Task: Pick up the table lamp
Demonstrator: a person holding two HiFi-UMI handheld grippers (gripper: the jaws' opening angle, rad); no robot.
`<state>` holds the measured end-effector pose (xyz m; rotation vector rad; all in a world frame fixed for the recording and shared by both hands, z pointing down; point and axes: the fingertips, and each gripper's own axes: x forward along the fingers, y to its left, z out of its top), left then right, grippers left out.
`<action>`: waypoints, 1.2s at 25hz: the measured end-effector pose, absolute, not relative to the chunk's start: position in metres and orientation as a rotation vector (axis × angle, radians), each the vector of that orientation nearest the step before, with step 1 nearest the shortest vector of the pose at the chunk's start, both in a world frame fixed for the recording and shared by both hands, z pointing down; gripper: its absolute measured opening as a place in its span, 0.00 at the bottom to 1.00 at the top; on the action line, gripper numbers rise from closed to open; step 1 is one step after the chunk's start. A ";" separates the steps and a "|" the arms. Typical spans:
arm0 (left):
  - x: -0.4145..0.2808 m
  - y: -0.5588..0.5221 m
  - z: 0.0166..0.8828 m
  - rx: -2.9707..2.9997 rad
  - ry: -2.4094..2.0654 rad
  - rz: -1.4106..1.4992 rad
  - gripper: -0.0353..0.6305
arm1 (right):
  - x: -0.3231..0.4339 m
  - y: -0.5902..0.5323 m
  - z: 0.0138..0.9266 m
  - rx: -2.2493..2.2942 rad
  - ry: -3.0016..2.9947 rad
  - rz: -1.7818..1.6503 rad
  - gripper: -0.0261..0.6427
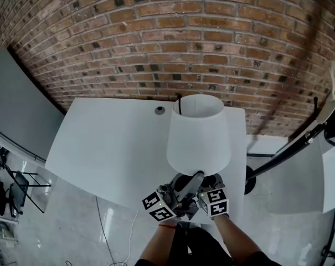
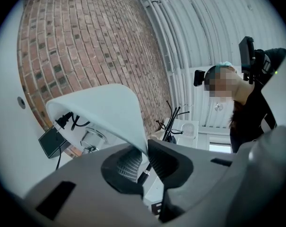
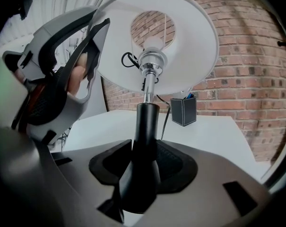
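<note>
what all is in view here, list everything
table lamp: one, white shade on a black stem, near the table's front edge
table: one, white, against the wall
pen holder: one, black, on the table behind the lamp
cable hole: one, grey and round, near the table's back edge
brick wall: one, red-brown, behind the table
stand: one, black, right of the table
second person: one, dark clothes, seen in the left gripper view
left gripper: one, grey, shut on the shade's lower rim
right gripper: one, grey, shut on the black stem
</note>
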<state>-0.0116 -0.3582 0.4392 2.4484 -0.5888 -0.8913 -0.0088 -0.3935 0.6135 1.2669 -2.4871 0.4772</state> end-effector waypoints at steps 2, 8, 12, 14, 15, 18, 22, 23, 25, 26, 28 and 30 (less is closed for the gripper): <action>-0.014 -0.359 0.437 2.443 -0.590 -0.899 0.12 | -0.011 -0.392 0.612 1.260 -2.495 0.468 0.28; -0.016 -0.355 0.431 2.478 -0.555 -0.864 0.11 | -0.019 -0.395 0.605 1.280 -2.525 0.438 0.28; -0.018 -0.357 0.416 2.524 -0.515 -0.861 0.10 | -0.025 -0.407 0.588 1.300 -2.555 0.399 0.28; -0.021 -0.358 0.409 2.543 -0.495 -0.867 0.10 | -0.029 -0.411 0.579 1.311 -2.570 0.376 0.28; -0.022 -0.359 0.404 2.552 -0.487 -0.871 0.10 | -0.030 -0.414 0.574 1.319 -2.577 0.365 0.28; -0.026 -0.362 0.387 2.575 -0.470 -0.883 0.09 | -0.035 -0.420 0.555 1.336 -2.597 0.339 0.28; -0.027 -0.361 0.364 2.608 -0.453 -0.887 0.09 | -0.035 -0.423 0.534 1.362 -2.606 0.301 0.28; -0.026 -0.362 0.359 2.623 -0.446 -0.885 0.09 | -0.034 -0.427 0.529 1.371 -2.608 0.286 0.28; -0.025 -0.364 0.348 2.652 -0.434 -0.884 0.09 | -0.033 -0.433 0.518 1.386 -2.621 0.261 0.28; -0.024 -0.365 0.343 2.663 -0.430 -0.883 0.09 | -0.033 -0.434 0.513 1.390 -2.626 0.255 0.28; -0.023 -0.365 0.335 2.679 -0.426 -0.881 0.09 | -0.032 -0.436 0.503 1.396 -2.635 0.245 0.28; -0.022 -0.366 0.328 2.689 -0.419 -0.881 0.09 | -0.032 -0.438 0.493 1.404 -2.644 0.228 0.28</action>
